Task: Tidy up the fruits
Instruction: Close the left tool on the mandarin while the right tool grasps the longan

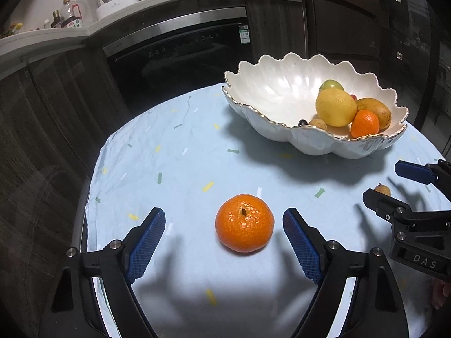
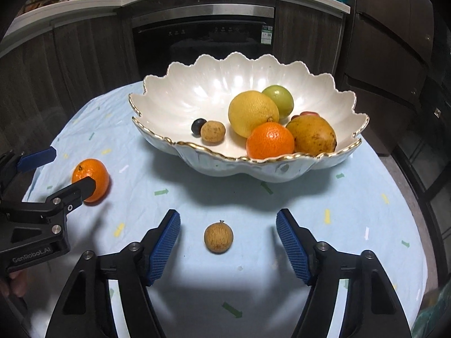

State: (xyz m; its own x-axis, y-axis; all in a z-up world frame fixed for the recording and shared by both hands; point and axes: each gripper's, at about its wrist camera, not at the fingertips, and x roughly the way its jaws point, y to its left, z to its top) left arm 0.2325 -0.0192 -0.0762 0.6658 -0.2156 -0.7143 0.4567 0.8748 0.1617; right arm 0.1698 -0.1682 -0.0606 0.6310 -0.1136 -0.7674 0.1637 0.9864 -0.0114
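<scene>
A mandarin point(image 1: 244, 223) lies on the pale blue tablecloth, between the open fingers of my left gripper point(image 1: 224, 219); it also shows in the right wrist view point(image 2: 93, 178). A small brown longan point(image 2: 218, 237) lies between the open fingers of my right gripper point(image 2: 228, 221); it also shows in the left wrist view point(image 1: 382, 190). The white scalloped bowl point(image 2: 180, 98) with a gold rim holds a lemon point(image 2: 252, 112), an orange point(image 2: 270, 140), a mango point(image 2: 313, 135), a green fruit point(image 2: 279, 100), a longan and a dark grape. Neither gripper touches its fruit.
The round table point(image 1: 174, 152) has a drop at its left and far edges. Dark cabinets and an oven point(image 1: 180, 50) stand behind it. A counter point(image 1: 56, 32) carries bottles and a rice cooker. The right gripper point(image 1: 394, 181) shows at the left wrist view's right edge.
</scene>
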